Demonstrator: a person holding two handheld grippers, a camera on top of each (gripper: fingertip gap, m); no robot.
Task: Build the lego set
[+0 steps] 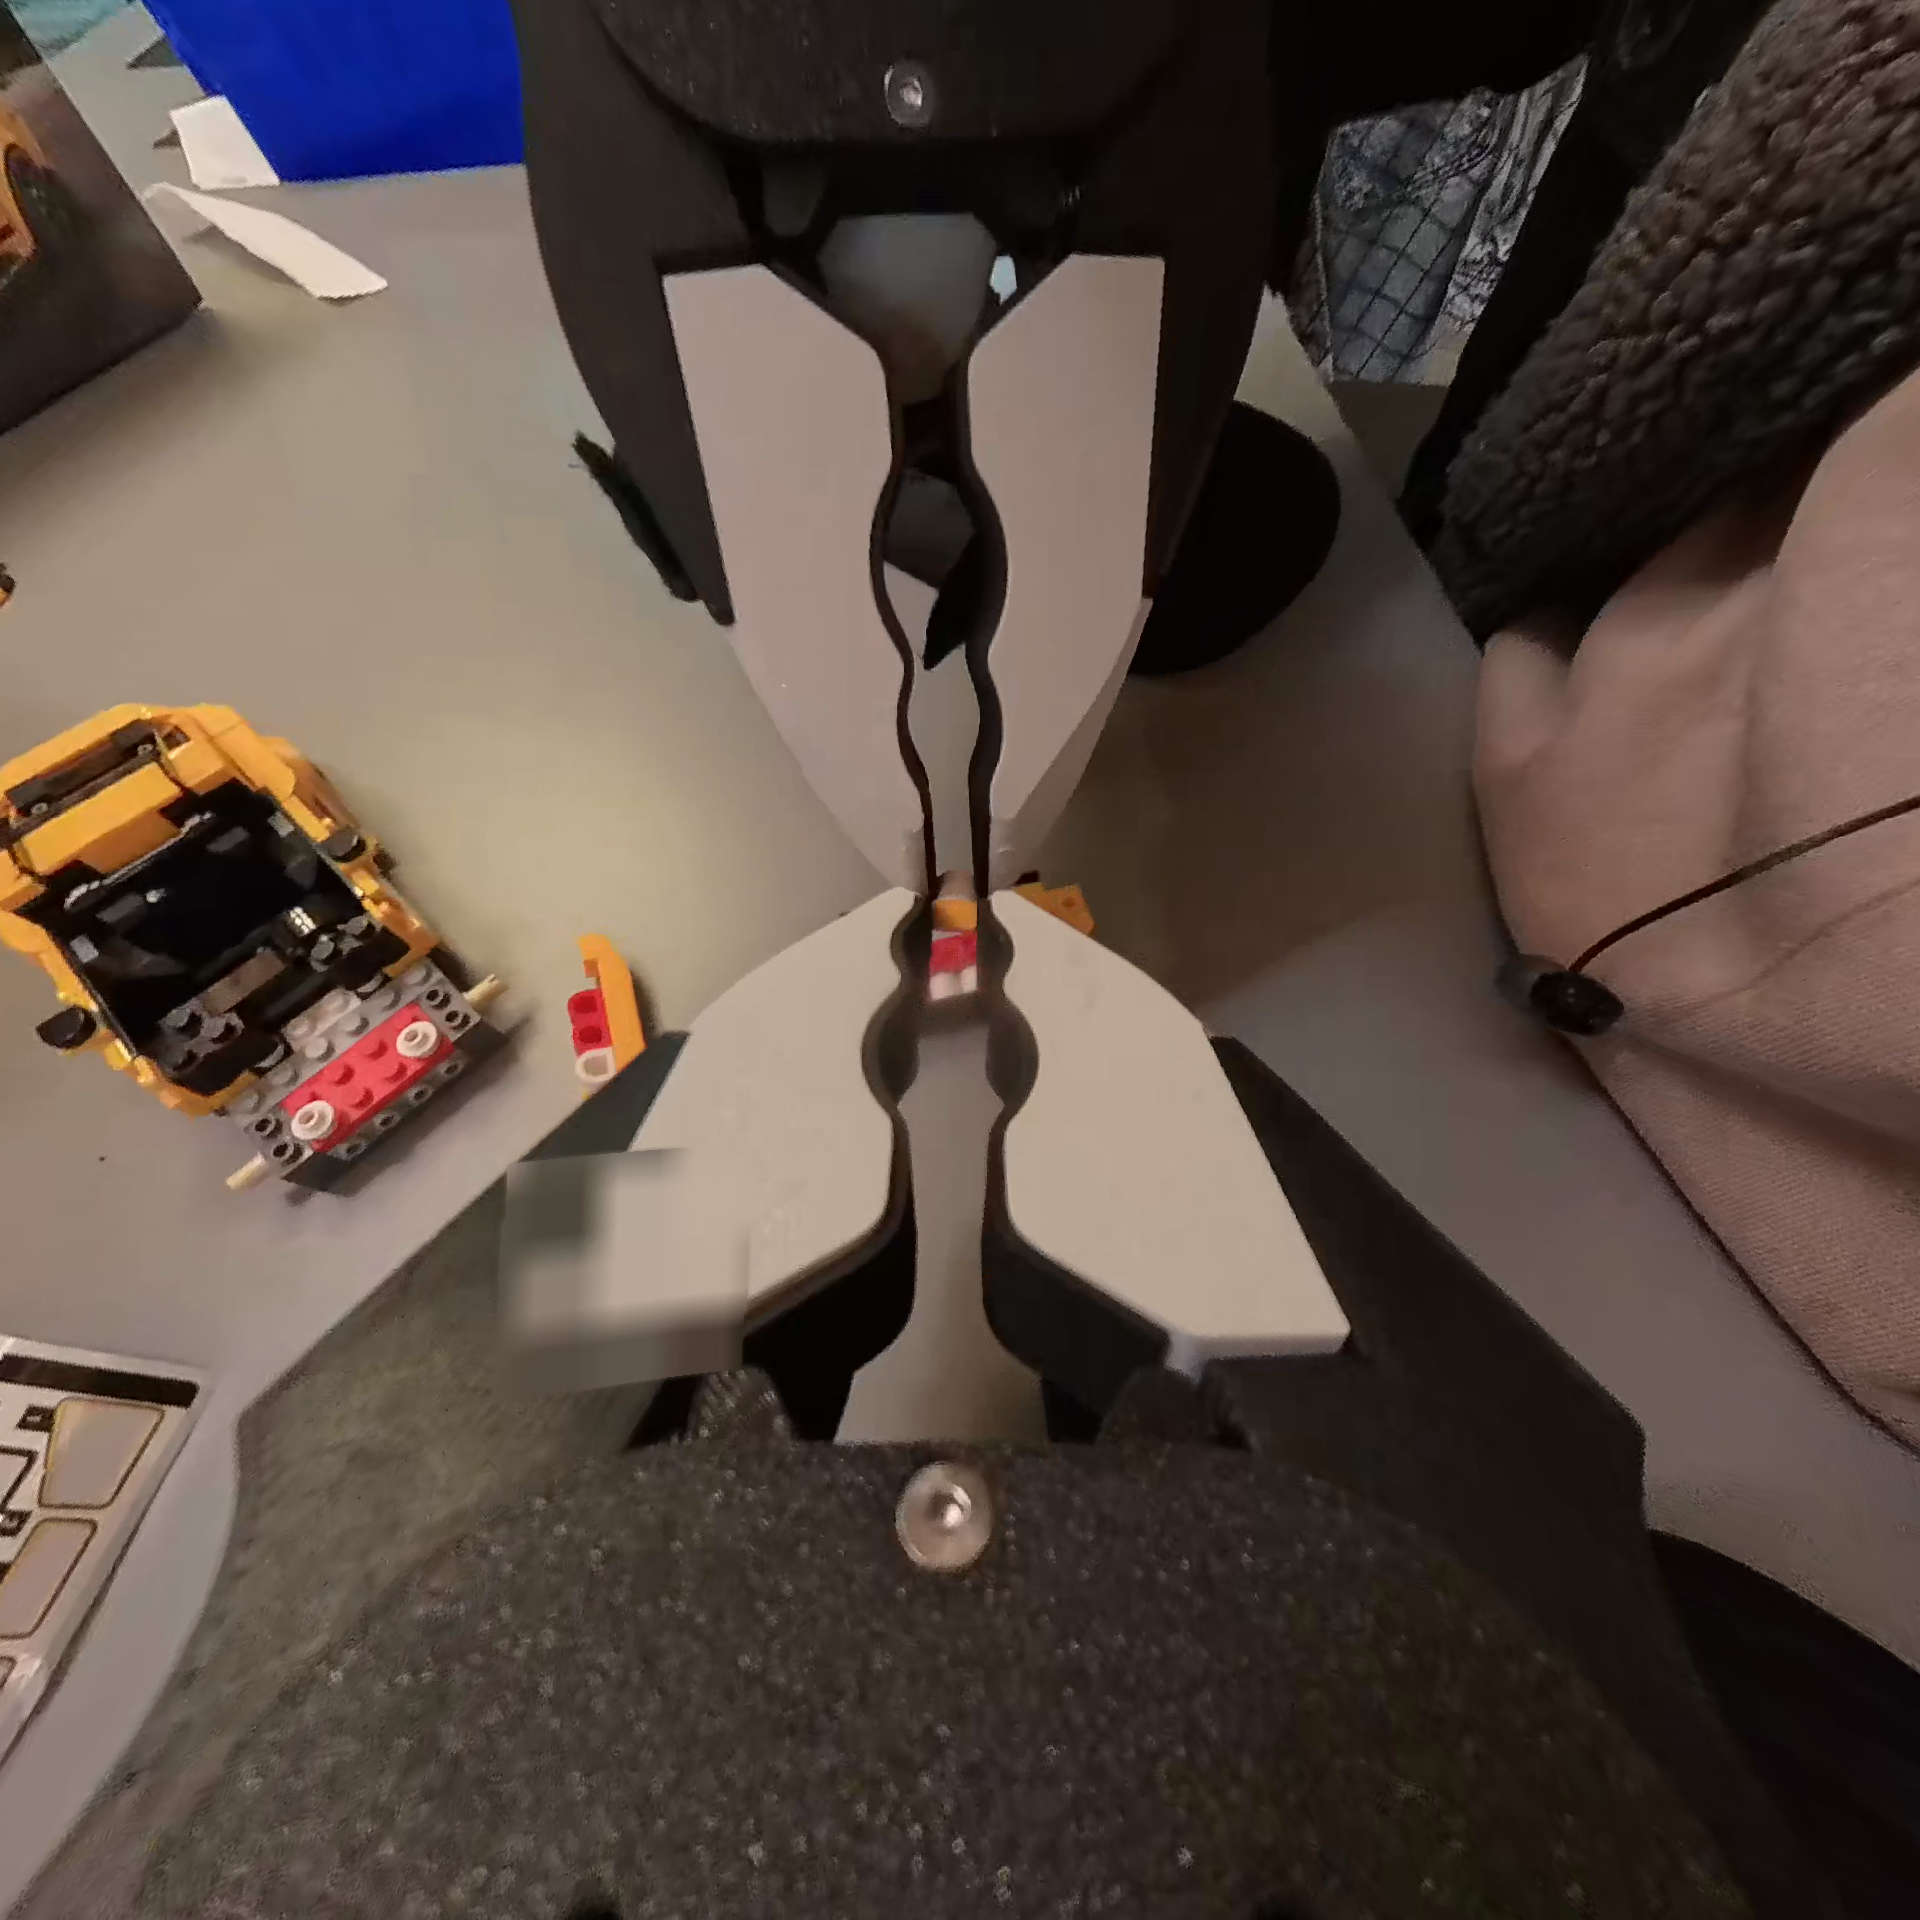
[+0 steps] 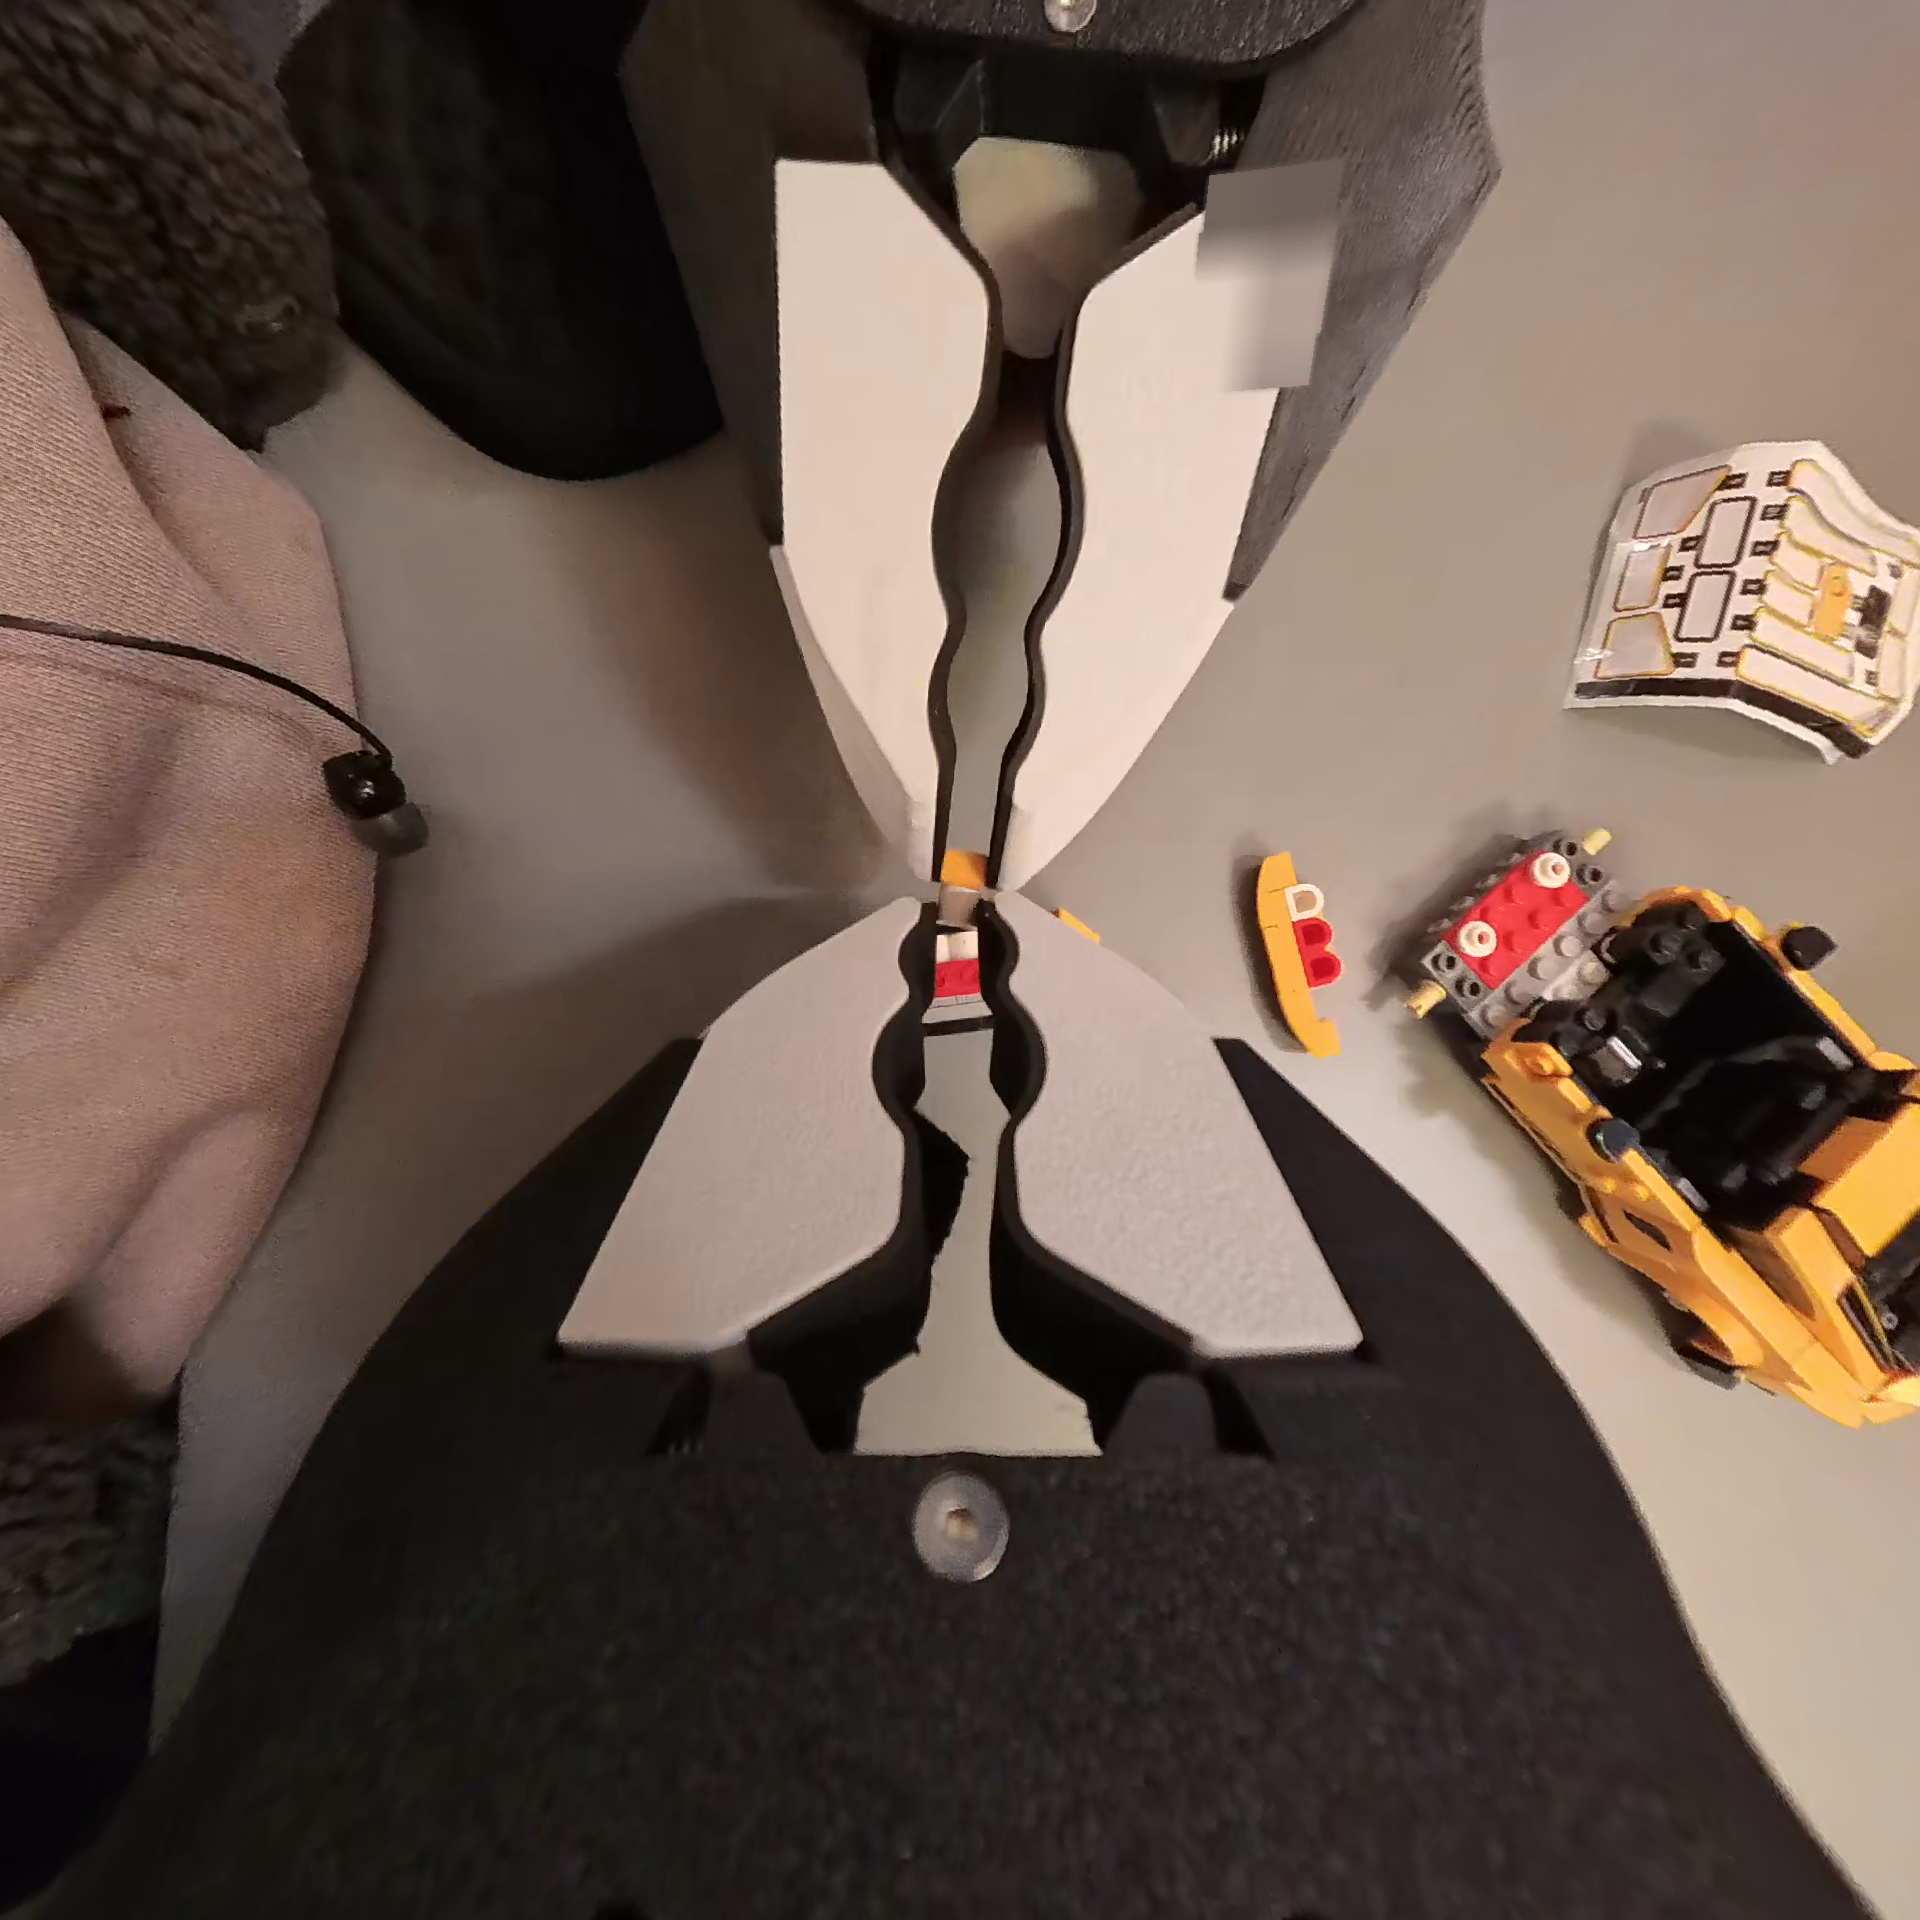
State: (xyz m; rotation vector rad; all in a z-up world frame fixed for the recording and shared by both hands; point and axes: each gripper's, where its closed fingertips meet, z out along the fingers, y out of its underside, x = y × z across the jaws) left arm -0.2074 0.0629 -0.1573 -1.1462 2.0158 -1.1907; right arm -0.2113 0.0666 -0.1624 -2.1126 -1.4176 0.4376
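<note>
Two tools, left tool (image 1: 951, 914) and right tool (image 2: 961, 909), meet tip-to-tip, both pinching one small brick assembly (image 1: 953, 940), lengthwise between them.

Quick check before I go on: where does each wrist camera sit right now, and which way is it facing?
Left wrist view: rides the left gripper, facing the right gripper tip to tip; person's sleeve at right.
Right wrist view: rides the right gripper, facing the opposite way; sleeve at left.
Shared: the small brick assembly pinched between them, yellow car.
</note>
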